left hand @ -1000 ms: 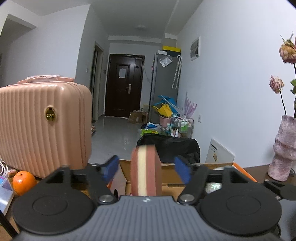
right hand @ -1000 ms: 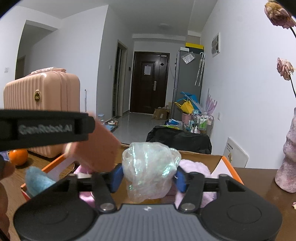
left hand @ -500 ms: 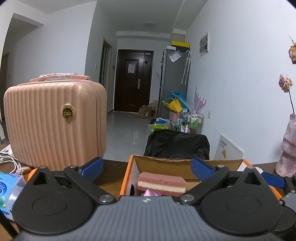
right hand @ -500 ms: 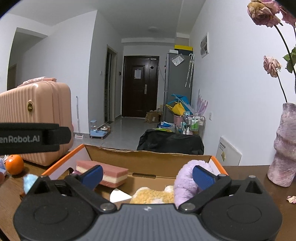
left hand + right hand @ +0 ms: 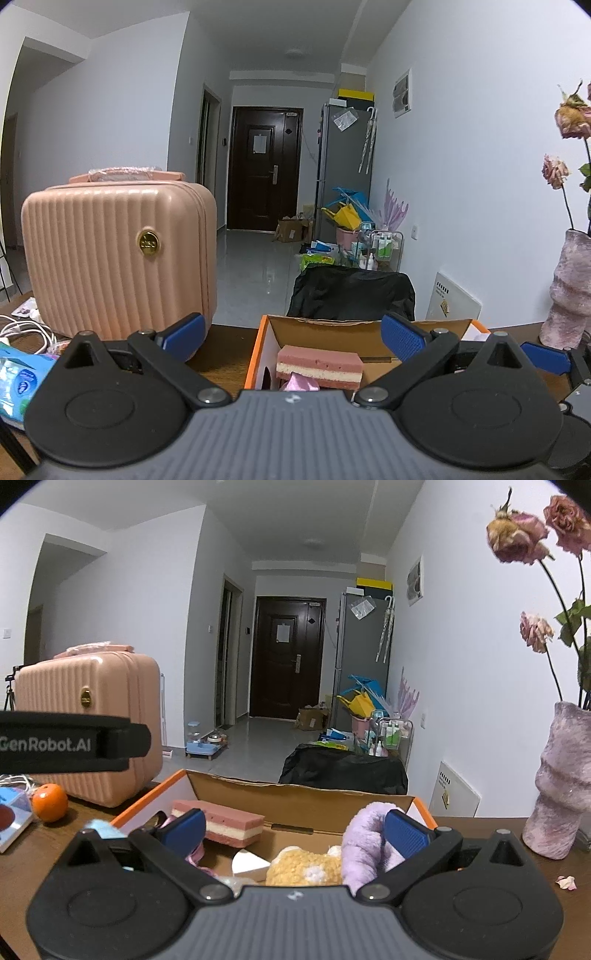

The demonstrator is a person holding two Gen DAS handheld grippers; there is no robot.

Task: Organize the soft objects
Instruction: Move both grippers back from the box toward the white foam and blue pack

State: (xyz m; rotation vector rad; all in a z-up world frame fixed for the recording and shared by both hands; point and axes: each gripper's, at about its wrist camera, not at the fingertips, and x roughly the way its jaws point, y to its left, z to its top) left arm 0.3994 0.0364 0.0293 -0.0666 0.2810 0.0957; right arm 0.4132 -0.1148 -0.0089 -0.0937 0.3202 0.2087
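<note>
We hold our left gripper (image 5: 291,334) and right gripper (image 5: 293,829) released, the layered sponge (image 5: 319,365) boxed just ahead.

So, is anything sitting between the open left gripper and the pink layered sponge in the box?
Nothing visible does. The left gripper is open and empty, and the pink layered sponge lies in the cardboard box straight ahead between its fingers. Only a pink soft item lies against the sponge's near side, low in the box.
</note>
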